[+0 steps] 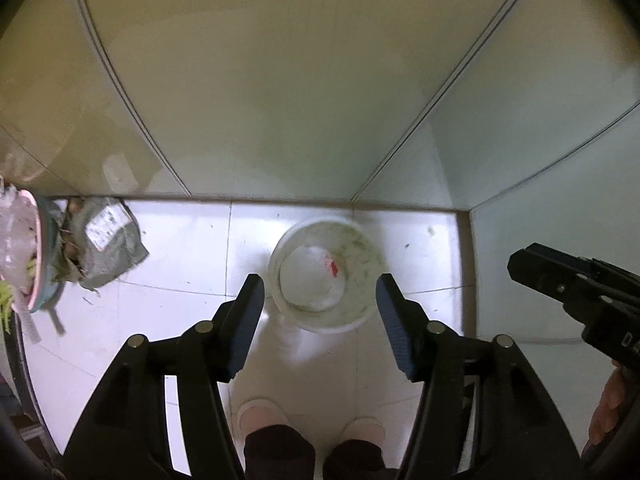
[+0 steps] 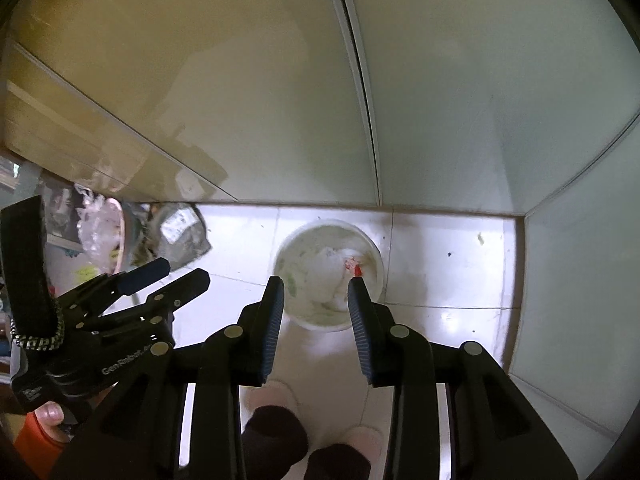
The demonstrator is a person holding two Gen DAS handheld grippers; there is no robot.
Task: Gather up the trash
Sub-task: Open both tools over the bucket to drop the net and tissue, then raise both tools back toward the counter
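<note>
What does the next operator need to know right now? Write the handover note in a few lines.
Left gripper: open, nothing between its pads, held above the floor.
Right gripper: open, also empty, beside the left one.
White bucket: stands on the white floor tiles by the wall, directly below both grippers. Crumpled white paper with a red spot lies inside it.
Done: that paper is in the bucket.
Left: a grey crumpled bag with a label lies on the floor to the left, next to a pink-rimmed bin stuffed with clear plastic. Small specks are scattered on the tiles.
</note>
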